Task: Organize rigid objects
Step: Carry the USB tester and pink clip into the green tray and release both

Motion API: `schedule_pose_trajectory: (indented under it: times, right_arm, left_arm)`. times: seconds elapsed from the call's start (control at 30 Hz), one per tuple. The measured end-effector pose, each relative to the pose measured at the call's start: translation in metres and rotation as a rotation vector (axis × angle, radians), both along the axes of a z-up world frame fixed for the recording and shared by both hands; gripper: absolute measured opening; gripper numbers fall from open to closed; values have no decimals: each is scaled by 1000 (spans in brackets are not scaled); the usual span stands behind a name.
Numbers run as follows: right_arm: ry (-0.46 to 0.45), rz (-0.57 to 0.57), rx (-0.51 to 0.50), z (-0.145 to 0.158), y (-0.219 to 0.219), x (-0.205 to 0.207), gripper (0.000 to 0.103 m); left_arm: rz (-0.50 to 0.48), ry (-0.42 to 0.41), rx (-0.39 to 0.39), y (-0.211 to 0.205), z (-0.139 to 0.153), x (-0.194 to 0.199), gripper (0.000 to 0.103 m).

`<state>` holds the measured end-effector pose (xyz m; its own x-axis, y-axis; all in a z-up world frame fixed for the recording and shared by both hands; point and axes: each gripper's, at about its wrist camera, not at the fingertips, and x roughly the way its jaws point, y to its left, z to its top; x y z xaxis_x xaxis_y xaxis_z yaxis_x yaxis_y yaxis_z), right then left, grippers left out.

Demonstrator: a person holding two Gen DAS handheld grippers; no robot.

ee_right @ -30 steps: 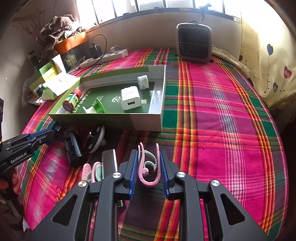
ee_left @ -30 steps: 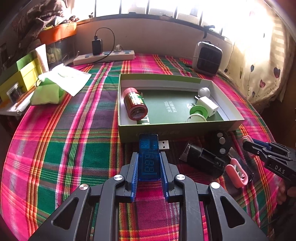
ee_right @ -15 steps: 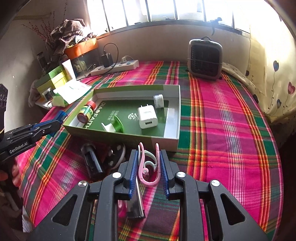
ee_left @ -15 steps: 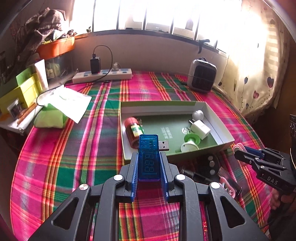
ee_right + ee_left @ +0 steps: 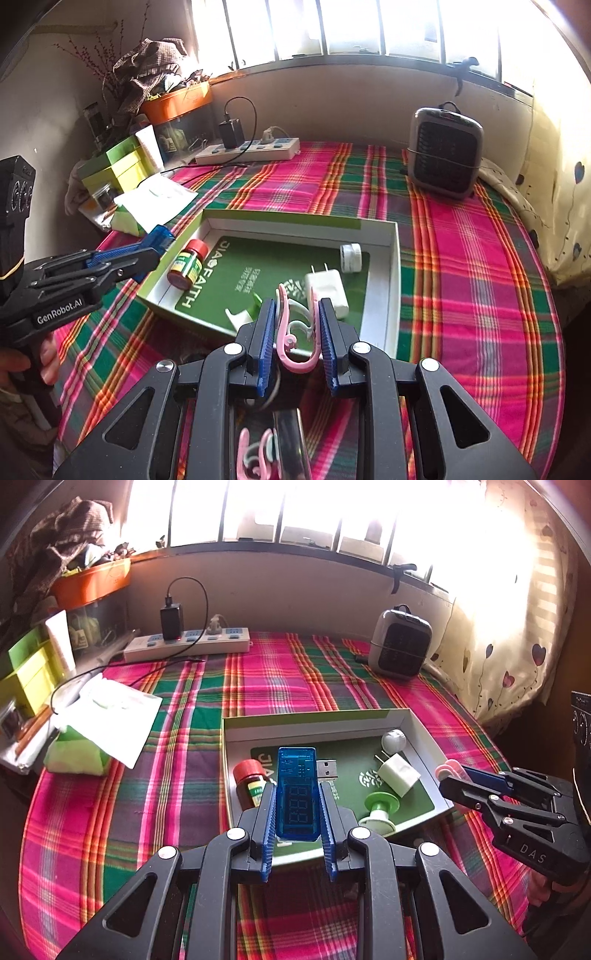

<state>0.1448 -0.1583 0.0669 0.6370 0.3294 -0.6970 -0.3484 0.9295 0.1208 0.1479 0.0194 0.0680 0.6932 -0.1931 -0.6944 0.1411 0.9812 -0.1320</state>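
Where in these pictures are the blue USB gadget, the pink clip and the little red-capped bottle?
blue USB gadget [image 5: 297, 794]: left wrist view, on its display face.
pink clip [image 5: 297, 365]: right wrist view, on its bottom curve.
red-capped bottle [image 5: 186, 266]: right wrist view, on its label, in the tray.

tray [image 5: 392, 280]: middle of the table [image 5: 480, 277], near its front edge | in tray: bottle [image 5: 186, 265] at left wall; charger [image 5: 328, 288] right of middle; small jar [image 5: 351, 257] behind charger, by right wall | power strip [image 5: 247, 150]: back edge, left | heater [image 5: 445, 151]: back right corner | boxes [image 5: 110, 171]: left edge
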Motion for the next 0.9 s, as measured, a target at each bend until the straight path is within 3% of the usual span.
schedule_pose_trajectory:
  times: [0.4,0.9]
  right_arm:
    - [61,41,-11,-17,26,49,24]
    - [118,71,-45,-41,40,77,24]
  left_arm:
    - [-28,40,-10,-7,-16,42,21]
    - [-58,78,24,-16,-38,76,21]
